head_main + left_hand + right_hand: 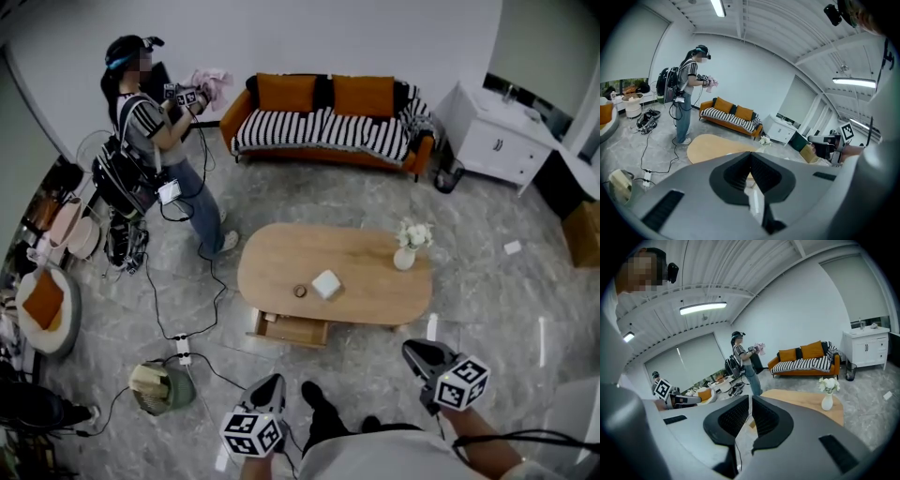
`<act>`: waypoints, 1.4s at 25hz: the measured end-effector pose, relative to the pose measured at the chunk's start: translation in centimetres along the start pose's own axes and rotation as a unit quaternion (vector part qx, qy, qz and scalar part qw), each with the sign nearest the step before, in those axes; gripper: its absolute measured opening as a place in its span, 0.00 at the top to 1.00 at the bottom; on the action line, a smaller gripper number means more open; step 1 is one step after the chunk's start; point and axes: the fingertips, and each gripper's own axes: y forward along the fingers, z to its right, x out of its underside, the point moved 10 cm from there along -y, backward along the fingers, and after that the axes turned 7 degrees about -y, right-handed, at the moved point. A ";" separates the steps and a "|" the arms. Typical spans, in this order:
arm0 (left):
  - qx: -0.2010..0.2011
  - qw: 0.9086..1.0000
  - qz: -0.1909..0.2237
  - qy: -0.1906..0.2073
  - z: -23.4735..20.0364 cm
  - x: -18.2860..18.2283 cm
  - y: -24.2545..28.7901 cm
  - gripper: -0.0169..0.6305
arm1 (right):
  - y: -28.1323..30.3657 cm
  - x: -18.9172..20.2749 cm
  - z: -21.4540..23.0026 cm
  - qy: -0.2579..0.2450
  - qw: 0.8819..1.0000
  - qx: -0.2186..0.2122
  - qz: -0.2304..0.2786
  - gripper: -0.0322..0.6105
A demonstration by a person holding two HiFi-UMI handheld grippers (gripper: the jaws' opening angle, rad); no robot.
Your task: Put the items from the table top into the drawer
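An oval wooden coffee table (366, 292) stands mid-room. On it lie a small white box (326, 283) and a little ring-shaped item (300, 292), with a white vase of flowers (409, 246) near its right end. Under the near edge a wooden drawer (292, 329) is pulled out. My left gripper (270, 389) and right gripper (417, 354) hover in the air short of the table, both empty. In the left gripper view the jaws (750, 154) meet at their tips, and in the right gripper view the jaws (750, 397) are shut too. The table (806, 401) lies ahead.
Another person (155, 131) stands at the back left, handling a pink cloth. An orange sofa (323, 117) with a striped cover lines the far wall, and a white cabinet (492, 136) sits at the right. Cables and a power strip (183, 352) cross the floor left of the table.
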 end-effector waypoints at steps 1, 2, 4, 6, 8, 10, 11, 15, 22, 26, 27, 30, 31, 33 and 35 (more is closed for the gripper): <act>0.002 1.000 -0.002 0.002 -0.6 -0.6 0.1 0.97 | 0.6 -0.3 -0.2 0.002 1.000 0.003 -0.001 0.88; 0.004 1.000 -0.004 0.003 -1.2 -1.3 0.1 0.97 | 1.3 -0.5 -0.4 0.004 1.000 0.006 -0.001 0.88; 0.009 1.000 -0.007 0.006 -2.5 -2.4 0.3 0.97 | 2.9 -1.0 -0.9 0.009 1.000 0.012 0.002 0.88; 0.013 1.000 -0.009 0.008 -3.9 -3.4 0.4 0.97 | 4.6 -1.4 -1.5 0.011 1.000 0.016 0.005 0.88; 0.020 1.000 -0.011 0.010 -5.2 -4.2 0.6 0.97 | 6.1 -1.8 -2.1 0.010 1.000 0.019 0.007 0.88; 0.030 0.999 -0.014 0.013 -6.2 -4.7 1.0 0.97 | 7.5 -2.0 -2.6 0.007 1.000 0.022 0.007 0.88; 0.034 0.999 -0.016 0.015 -6.6 -5.0 1.2 0.97 | 8.0 -2.0 -2.8 0.006 1.000 0.025 0.007 0.88; 0.048 0.998 -0.023 0.021 -7.8 -5.8 2.2 0.97 | 9.6 -2.0 -3.5 0.002 0.999 0.033 0.004 0.88; 0.055 0.998 -0.018 -0.005 -8.9 -5.8 3.8 0.97 | 11.7 -1.7 -3.7 -0.014 0.999 0.025 -0.016 0.88; 0.060 0.998 -0.017 -0.015 -8.2 -5.6 4.7 0.97 | 11.3 -1.9 -3.0 -0.012 0.999 0.026 -0.020 0.88; 0.059 0.998 -0.016 -0.019 -8.2 -5.6 4.8 0.97 | 11.4 -1.8 -2.9 -0.012 0.999 0.024 -0.023 0.88; 0.050 0.998 -0.008 -0.029 -8.8 -5.5 5.0 0.97 | 12.7 -1.3 -2.6 -0.012 0.999 0.012 -0.032 0.88; 0.044 0.998 -0.005 -0.032 -9.0 -5.5 5.0 0.97 | 13.2 -1.3 -2.3 -0.010 0.999 0.006 -0.035 0.88; 0.032 0.999 0.001 -0.039 -9.3 -5.4 5.3 0.97 | 14.3 -1.3 -1.7 -0.006 0.999 -0.008 -0.043 0.88; 0.015 0.999 0.007 -0.044 -9.7 -5.1 5.6 0.97 | 15.5 -1.2 -1.0 -0.003 0.998 -0.024 -0.051 0.88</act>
